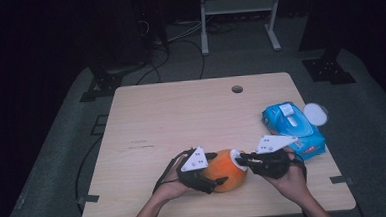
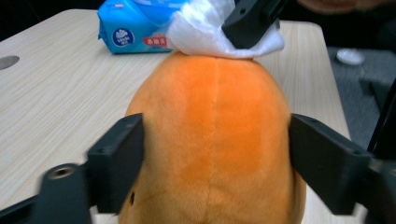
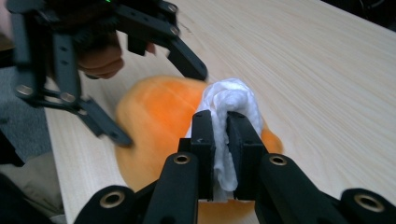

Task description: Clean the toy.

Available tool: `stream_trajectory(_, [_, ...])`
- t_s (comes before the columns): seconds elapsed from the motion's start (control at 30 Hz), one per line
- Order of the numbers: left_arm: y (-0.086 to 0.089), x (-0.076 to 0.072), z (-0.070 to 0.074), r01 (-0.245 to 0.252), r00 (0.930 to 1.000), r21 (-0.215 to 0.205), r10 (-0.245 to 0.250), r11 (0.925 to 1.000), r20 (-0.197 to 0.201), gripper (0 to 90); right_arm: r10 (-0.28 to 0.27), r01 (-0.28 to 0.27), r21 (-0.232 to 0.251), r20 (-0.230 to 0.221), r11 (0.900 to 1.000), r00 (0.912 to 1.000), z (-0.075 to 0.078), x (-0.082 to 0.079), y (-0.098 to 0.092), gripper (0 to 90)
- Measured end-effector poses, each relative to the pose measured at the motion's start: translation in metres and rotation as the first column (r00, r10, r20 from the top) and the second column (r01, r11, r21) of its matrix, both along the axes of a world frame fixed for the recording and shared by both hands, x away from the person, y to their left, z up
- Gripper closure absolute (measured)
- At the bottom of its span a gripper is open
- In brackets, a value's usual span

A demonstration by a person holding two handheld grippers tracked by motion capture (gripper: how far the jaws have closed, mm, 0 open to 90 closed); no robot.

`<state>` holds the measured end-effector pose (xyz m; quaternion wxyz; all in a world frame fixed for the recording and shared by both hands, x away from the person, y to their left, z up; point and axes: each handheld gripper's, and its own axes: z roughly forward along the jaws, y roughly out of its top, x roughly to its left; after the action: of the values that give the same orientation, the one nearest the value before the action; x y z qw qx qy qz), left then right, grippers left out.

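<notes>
An orange plush toy point(image 1: 224, 176) lies near the table's front edge. My left gripper point(image 1: 212, 173) holds it from the left, with a jaw pressed on each flank of the orange plush toy point(image 2: 215, 140). My right gripper point(image 1: 243, 161) is shut on a crumpled white wipe point(image 1: 236, 155) and presses it against the toy's right end. In the right gripper view the white wipe point(image 3: 229, 105) is pinched between the jaws of my right gripper point(image 3: 222, 135), over the orange plush toy point(image 3: 159, 116). In the left gripper view the white wipe point(image 2: 201, 32) rests on the toy's far end.
A blue pack of wet wipes point(image 1: 292, 128) lies at the table's right edge, just behind my right hand, beside a white round lid point(image 1: 315, 114). A cable hole point(image 1: 237, 89) sits near the wooden table's point(image 1: 171, 119) far edge.
</notes>
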<state>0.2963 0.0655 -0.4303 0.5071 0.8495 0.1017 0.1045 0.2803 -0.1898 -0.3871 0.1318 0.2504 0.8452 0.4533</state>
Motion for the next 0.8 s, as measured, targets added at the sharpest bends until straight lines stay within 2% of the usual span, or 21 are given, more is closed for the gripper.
stream_trajectory(0.1, [0.005, 0.003, -0.002, -0.006, 0.9998, -0.003, 0.006, 1.0, -0.02, 26.3, 0.014, -0.014, -0.006, 0.01, 1.0, 0.9999, 0.001, -0.002, 0.003, 80.9])
stream_trajectory(0.27, [0.014, 0.008, -0.006, -0.023, 0.9983, -0.025, 0.021, 0.9994, -0.055, 27.1, -0.04, 0.04, 0.005, -0.013, 0.999, 0.9991, -0.004, 0.007, -0.013, 80.9])
stream_trajectory(0.37, [0.017, 0.009, -0.009, -0.025, 0.9973, -0.034, 0.022, 0.9991, -0.069, 27.1, -0.048, 0.048, 0.004, -0.016, 0.999, 0.9987, -0.006, 0.007, -0.016, 80.9])
stream_trajectory(0.5, [0.018, 0.009, -0.01, -0.028, 0.9968, -0.035, 0.026, 0.999, -0.075, 27.0, -0.037, 0.037, 0.014, -0.013, 0.999, 0.9992, -0.004, 0.004, -0.011, 80.9])
stream_trajectory(0.53, [0.019, 0.01, -0.011, -0.028, 0.9964, -0.037, 0.025, 0.9989, -0.081, 27.0, -0.007, 0.007, 0.022, 0.001, 1.0, 1.0, -0.002, 0.0, -0.004, 80.9])
stream_trajectory(0.6, [0.02, 0.01, -0.011, -0.025, 0.9963, -0.04, 0.022, 0.9989, -0.083, 27.1, -0.003, 0.003, 0.009, 0.012, 1.0, 0.9999, -0.002, -0.002, -0.001, 80.9])
stream_trajectory(0.67, [0.021, 0.01, -0.011, -0.023, 0.996, -0.041, 0.019, 0.9989, -0.087, 27.1, -0.009, 0.009, 0.02, 0.002, 1.0, 1.0, -0.003, 0.001, -0.004, 80.9])
stream_trajectory(0.8, [0.022, 0.01, -0.011, -0.016, 0.9962, -0.034, 0.013, 0.9993, -0.086, 27.1, -0.047, 0.049, 0.047, -0.045, 0.998, 0.9979, -0.01, 0.01, -0.017, 80.8])
